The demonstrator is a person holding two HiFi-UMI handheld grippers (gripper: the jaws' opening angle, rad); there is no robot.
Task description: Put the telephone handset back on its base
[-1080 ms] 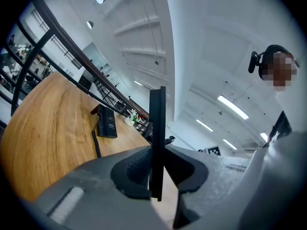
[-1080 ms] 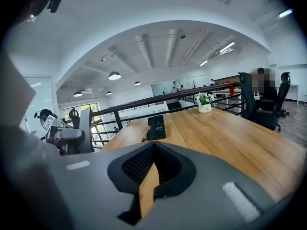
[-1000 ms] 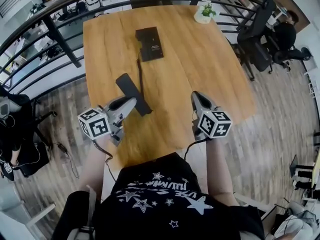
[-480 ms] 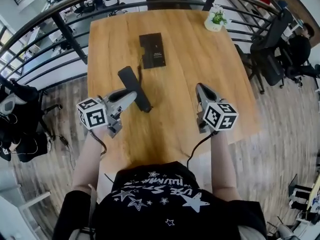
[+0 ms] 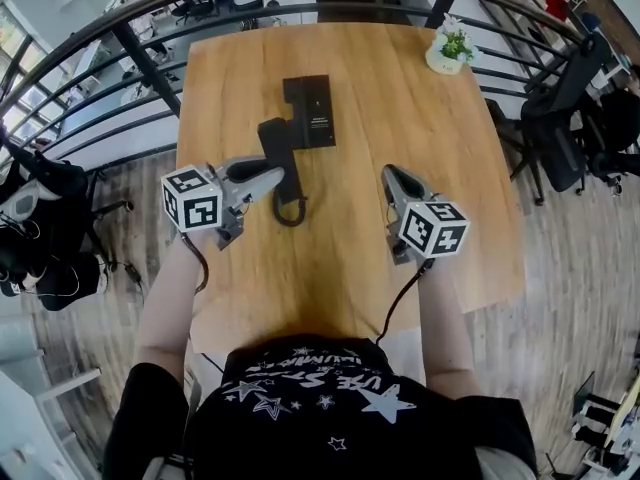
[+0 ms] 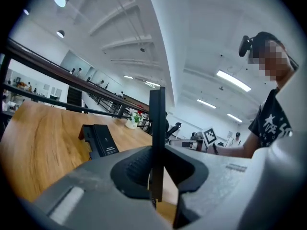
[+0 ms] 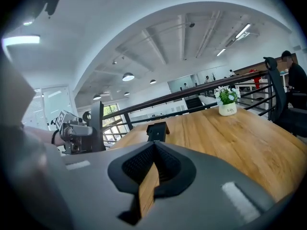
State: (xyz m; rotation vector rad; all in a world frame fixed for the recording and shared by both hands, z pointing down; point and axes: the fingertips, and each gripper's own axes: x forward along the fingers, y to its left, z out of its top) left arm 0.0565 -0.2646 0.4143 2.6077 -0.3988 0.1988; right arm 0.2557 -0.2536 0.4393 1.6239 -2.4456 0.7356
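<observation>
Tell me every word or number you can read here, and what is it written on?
"Life" (small, so not certain): on the white plant pot with green leaves.
White print on the flat black telephone base: too small to read.
White lettering on the person's black star-printed T-shirt: upside down and warped, unreadable.
White cubes with black square markers: patterns only, no letters.

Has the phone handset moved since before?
Yes. The handset, held in the left gripper, now sits much nearer the base than before.
</observation>
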